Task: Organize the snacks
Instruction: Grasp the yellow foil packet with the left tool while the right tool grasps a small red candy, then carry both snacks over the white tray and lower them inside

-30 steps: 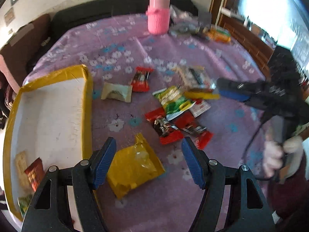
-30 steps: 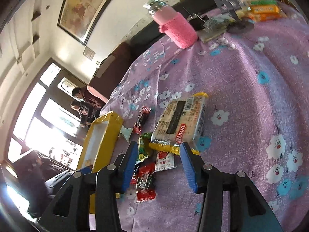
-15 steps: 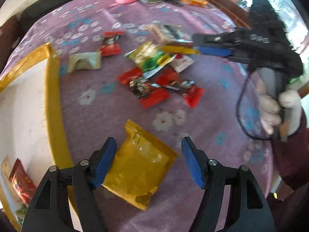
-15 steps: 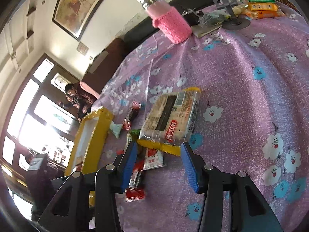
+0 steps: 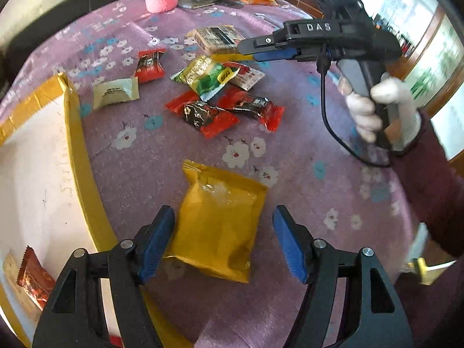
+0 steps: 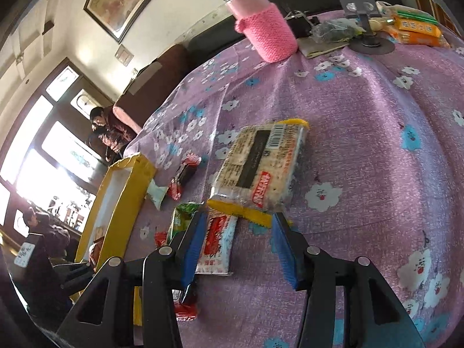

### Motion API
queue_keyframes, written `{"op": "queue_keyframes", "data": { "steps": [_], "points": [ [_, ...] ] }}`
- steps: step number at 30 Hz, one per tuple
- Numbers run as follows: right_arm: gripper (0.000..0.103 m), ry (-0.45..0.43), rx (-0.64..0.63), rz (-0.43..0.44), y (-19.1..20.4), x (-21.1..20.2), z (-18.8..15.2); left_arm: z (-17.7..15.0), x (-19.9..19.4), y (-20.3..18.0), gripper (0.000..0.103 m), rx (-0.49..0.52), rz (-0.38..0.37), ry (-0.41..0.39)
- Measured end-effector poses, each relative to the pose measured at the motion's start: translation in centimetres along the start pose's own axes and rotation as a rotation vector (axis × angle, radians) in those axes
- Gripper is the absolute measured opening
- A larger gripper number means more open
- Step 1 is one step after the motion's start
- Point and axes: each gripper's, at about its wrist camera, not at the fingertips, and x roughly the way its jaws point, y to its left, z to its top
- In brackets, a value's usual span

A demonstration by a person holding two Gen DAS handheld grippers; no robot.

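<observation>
My left gripper (image 5: 223, 240) is open, its blue pads on either side of a yellow snack bag (image 5: 217, 220) lying on the purple cloth beside the yellow-rimmed tray (image 5: 84, 159). My right gripper (image 6: 239, 246) is open, its pads at the near yellow end of a clear cracker pack (image 6: 258, 168); it also shows in the left wrist view (image 5: 261, 50). A white and red sachet (image 6: 217, 240) lies between its fingers. Red wrappers (image 5: 208, 113), a green packet (image 5: 208, 76) and a beige sachet (image 5: 116, 92) lie in the middle.
A pink-sleeved bottle (image 6: 261, 29) stands at the table's far edge, with a phone stand (image 6: 362, 14) and orange packs (image 6: 417, 29) beside it. The tray holds a red wrapper (image 5: 34, 278) at its near end. People sit by the windows (image 6: 107, 127).
My left gripper has come lower and closer, so the yellow bag now lies between its pads. My right gripper has moved in toward the cracker pack's near end.
</observation>
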Motion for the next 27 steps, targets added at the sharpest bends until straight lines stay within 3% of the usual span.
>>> {"op": "queue_keyframes", "data": {
  "steps": [3,5,8,14,23,27],
  "points": [
    [0.05,0.024,-0.029,-0.002,0.7,0.5,-0.4,-0.2,0.4,-0.9,0.069,-0.013,0.062,-0.023],
    [0.05,0.038,-0.055,0.01,1.5,0.7,-0.7,-0.3,0.4,-1.0,0.053,-0.045,0.12,-0.034],
    [0.05,0.066,-0.119,0.032,3.1,0.9,-1.7,-0.5,-0.3,0.2,0.044,-0.142,0.116,-0.061],
    [0.049,0.118,-0.244,0.006,6.4,1.9,-3.7,-1.6,-1.4,0.2,0.044,-0.245,0.09,-0.103],
    [0.049,0.111,-0.379,-0.066,9.2,2.1,-5.6,-0.5,0.5,-1.9,0.049,-0.189,0.181,-0.083],
    [0.048,0.116,-0.384,-0.093,9.1,2.3,-5.7,-0.2,0.9,-1.9,0.049,-0.207,0.207,-0.118]
  ]
}}
